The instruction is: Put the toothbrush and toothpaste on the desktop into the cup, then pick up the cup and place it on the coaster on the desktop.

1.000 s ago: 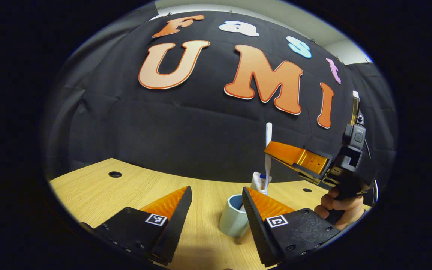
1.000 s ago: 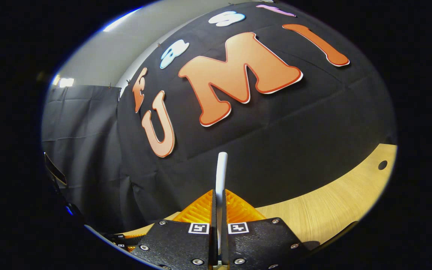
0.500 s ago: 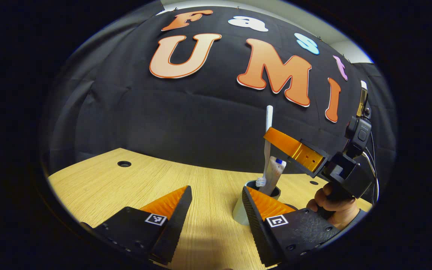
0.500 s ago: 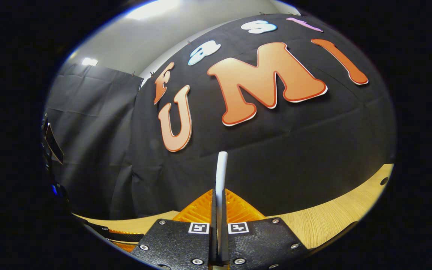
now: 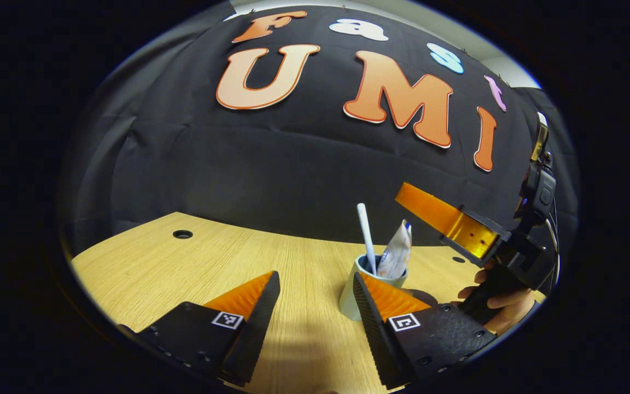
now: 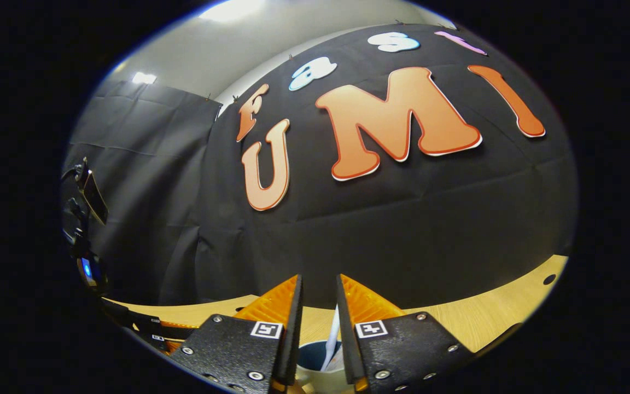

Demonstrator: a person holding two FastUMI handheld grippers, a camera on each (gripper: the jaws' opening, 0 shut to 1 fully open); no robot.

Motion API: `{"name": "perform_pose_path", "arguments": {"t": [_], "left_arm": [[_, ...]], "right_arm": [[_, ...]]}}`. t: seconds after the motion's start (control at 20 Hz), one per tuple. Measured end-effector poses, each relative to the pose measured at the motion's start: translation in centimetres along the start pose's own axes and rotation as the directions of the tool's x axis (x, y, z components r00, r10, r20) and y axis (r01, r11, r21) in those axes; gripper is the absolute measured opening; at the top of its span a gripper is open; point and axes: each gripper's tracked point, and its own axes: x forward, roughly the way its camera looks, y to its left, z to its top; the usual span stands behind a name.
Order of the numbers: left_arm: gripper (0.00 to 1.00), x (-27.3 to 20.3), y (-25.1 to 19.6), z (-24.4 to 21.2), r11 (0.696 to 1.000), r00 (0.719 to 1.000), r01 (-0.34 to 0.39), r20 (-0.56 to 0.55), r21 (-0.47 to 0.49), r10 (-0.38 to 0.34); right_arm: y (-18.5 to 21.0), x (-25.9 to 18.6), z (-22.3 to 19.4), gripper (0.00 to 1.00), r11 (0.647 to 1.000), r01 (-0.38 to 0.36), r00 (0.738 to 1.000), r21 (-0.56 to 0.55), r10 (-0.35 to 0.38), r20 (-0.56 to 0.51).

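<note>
Since the toothbrush [image 5: 366,236] and the toothpaste [image 5: 396,254] both stand inside the cup [image 5: 352,298] on the desk [image 5: 194,268], the first part of the job looks done, and what is left is to lift the cup and set it on the coaster, which I cannot pick out for sure. The right gripper [image 6: 318,306] hangs just over the cup with its jaws a little apart, holding nothing. The left gripper [image 5: 315,306] sits low beside the cup with its jaws wide and empty.
</note>
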Motion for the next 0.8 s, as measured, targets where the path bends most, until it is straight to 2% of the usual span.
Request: {"name": "perform_pose_path", "arguments": {"t": [0.05,0.15,0.25,0.35,0.55,0.8], "left_arm": [[0.83,-0.4,-0.7,0.3,1.0,1.0,0.005,-0.008,0.014,-0.005],[0.92,-0.6,-2.4,1.3,0.999,0.999,0.015,-0.029,0.05,-0.014],[0.96,-0.9,-4.1,2.2,0.996,0.998,0.03,-0.052,0.083,-0.026],[0.97,-0.7,-5.7,2.7,0.995,0.997,0.035,-0.072,0.089,-0.028],[0.97,0.4,-7.8,2.9,0.995,0.987,0.036,-0.16,0.097,-0.02],[0.97,2.6,-9.8,2.4,0.995,0.956,0.07,-0.289,0.075,-0.045]], "right_arm": [[-0.2,-0.7,0.6,0.45,1.0,0.008,1.0,-0.002,-0.008,-0.006],[-1.0,-2.5,2.3,0.58,1.0,0.025,1.0,-0.015,-0.025,-0.006],[-2.1,-4.4,3.7,0.78,0.998,0.051,0.999,-0.031,-0.051,-0.014],[-2.5,-7.0,3.6,0.87,0.999,0.053,0.996,-0.011,-0.053,-0.067],[-4.9,-11.1,4.7,0.96,0.992,0.122,0.988,-0.045,-0.126,-0.095],[-7.1,-16.0,5.2,0.96,0.983,0.147,0.981,-0.112,-0.159,-0.107]]}}
